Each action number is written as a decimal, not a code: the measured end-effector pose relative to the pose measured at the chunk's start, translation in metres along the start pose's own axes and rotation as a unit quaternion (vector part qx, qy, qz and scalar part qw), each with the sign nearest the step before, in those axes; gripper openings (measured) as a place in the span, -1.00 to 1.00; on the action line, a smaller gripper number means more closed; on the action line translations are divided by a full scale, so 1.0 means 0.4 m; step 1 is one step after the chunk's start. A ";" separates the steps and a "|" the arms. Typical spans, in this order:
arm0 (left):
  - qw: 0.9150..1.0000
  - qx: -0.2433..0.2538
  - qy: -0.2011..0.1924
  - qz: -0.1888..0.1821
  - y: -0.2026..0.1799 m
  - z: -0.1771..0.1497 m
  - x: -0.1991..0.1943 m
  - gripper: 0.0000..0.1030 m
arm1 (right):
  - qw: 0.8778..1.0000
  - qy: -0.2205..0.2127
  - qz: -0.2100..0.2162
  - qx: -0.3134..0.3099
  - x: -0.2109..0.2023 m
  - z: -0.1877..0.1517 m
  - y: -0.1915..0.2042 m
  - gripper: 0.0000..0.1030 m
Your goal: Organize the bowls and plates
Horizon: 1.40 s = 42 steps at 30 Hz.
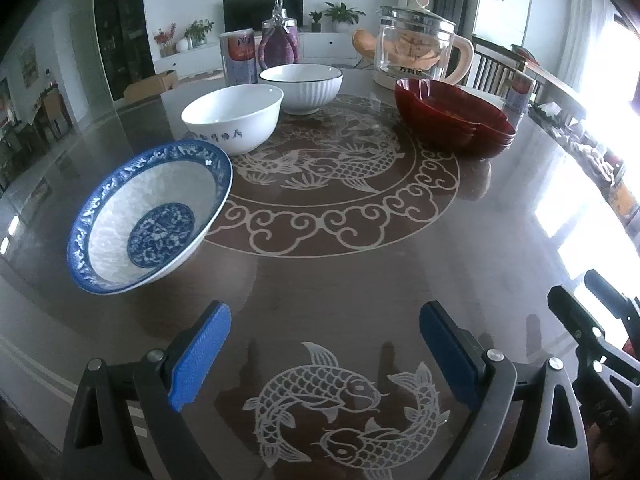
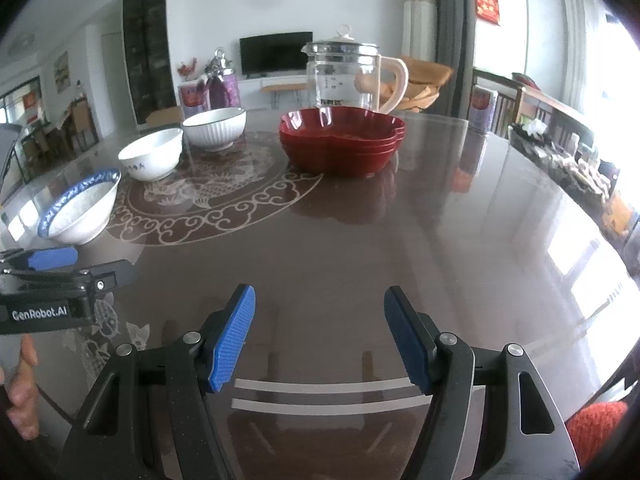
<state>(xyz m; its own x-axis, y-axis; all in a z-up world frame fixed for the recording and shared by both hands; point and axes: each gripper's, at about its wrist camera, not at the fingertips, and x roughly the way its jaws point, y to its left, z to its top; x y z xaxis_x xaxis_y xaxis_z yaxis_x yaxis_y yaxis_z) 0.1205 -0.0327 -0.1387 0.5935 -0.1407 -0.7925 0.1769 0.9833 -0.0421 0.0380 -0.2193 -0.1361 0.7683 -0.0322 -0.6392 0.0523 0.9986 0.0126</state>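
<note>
Left hand-held gripper [image 1: 324, 356]: jaws spread wide, nothing between the pads, hovering low over the tabletop [image 1: 340, 280] above the fish inlay. Left wrist view: the blue-patterned bowl [image 1: 150, 216] sits just ahead and to the left, closest target. Behind it the plain white bowl [image 1: 232, 118], then the ribbed white bowl [image 1: 301, 88]; these two look nearly touching. The stack of red dishes [image 1: 456, 118] is well apart on the right, with the glass kettle [image 1: 418, 44] right behind it.

Risks, my read: glossy tabletop plus glazed ceramic, so a rim pinch on the blue-patterned bowl could slip or tip it if the pads catch only the lip. Nesting a bowl into the plain white one could knock the ribbed one. A careless reach to the red stack could hit the kettle.

Right wrist view: right hand-held gripper [image 2: 320, 336] also wide open and empty, level with the near edge, pointed toward the red dishes [image 2: 342, 140]. The left unit [image 2: 52, 276] shows at the far left, near the blue-patterned bowl [image 2: 82, 212]; the person's fingers [image 2: 22, 392] are visible below it. The two units sit side by side, so a clash is possible if both go for the same bowl.

Pose: both held low, roughly level, fingers forward, neither touching anything.
</note>
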 end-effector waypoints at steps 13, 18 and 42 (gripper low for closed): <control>0.999 -0.039 -0.026 0.023 0.188 0.012 -0.087 0.84 | 0.999 0.013 0.035 -0.036 0.004 0.054 0.147 0.37; 0.996 -0.079 -0.026 0.040 0.341 0.005 -0.111 0.84 | 0.995 0.026 0.067 -0.076 0.011 0.067 0.232 0.37; 0.985 -0.124 0.094 -0.076 0.556 0.155 0.100 -0.20 | 0.936 0.258 0.236 0.043 0.377 0.290 0.460 0.34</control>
<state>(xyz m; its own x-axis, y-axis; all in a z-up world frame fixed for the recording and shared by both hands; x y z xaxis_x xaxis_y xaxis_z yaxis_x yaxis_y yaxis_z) 0.2321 0.1730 -0.1421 0.4150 -0.2871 -0.8633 0.0420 0.9540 -0.2970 0.2374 -0.0455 -0.1410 0.3103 0.4589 -0.8325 -0.1470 0.8884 0.4349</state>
